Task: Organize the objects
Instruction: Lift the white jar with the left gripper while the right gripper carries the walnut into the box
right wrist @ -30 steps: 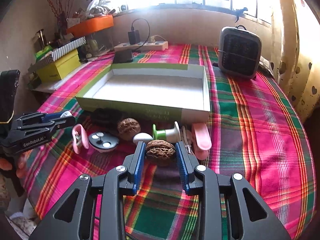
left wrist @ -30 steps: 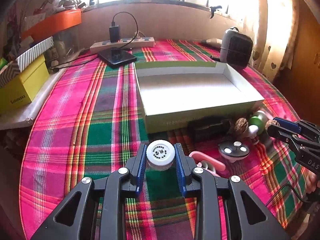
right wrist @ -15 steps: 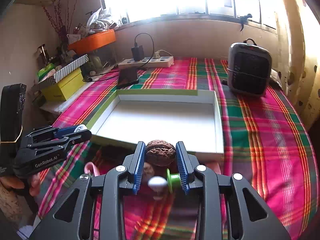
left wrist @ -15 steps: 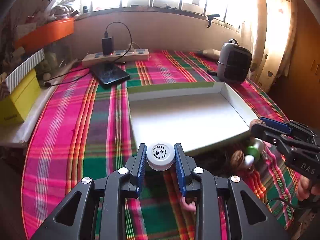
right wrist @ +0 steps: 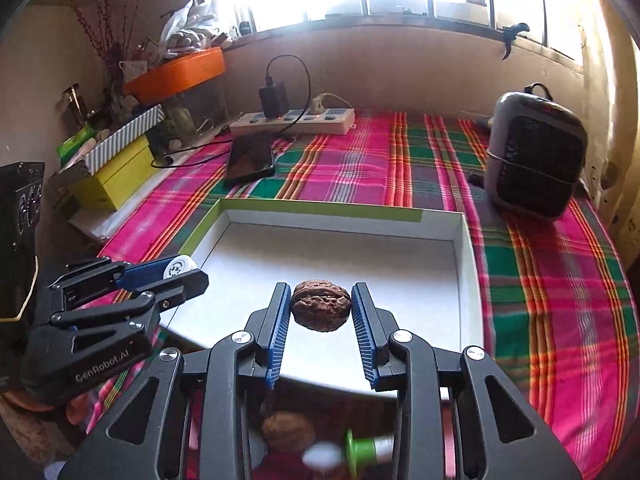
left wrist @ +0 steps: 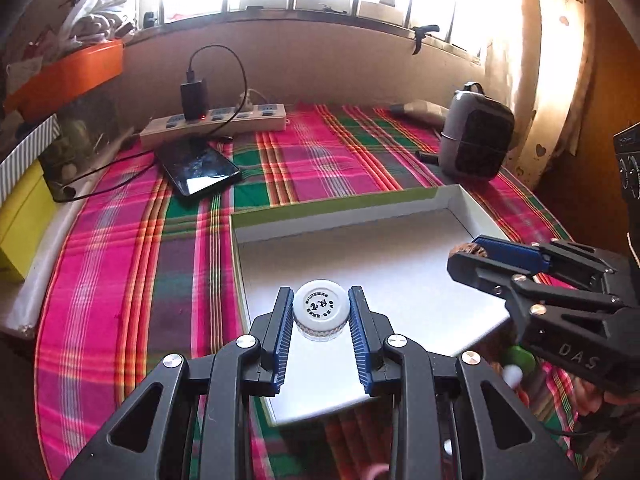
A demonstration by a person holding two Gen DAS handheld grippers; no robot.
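Both tongs (left wrist: 320, 316) now over box (right wrist: 466, 264), walnut (right wrist: 321, 310) clamped

Both grabbers now over the box

The left gripper (left wrist: 320, 316) with its small white-capped jar (left wrist: 320, 307) and the right gripper (right wrist: 321, 312) with its brown wrinkled walnut (right wrist: 321, 310) moved from the plaid tablecloth in front to above the shallow white cardboard box (right wrist: 464, 272).

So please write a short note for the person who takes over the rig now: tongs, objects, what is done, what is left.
Left tongs: shut on the white-capped jar, held above the near part of the empty white box.
Right tongs: shut on a walnut, also above the box.
Done: both items picked up and brought over the box; nothing is inside yet.
Left: set both down in the box, then collect the second walnut and the green-and-white piece lying in front of the box.
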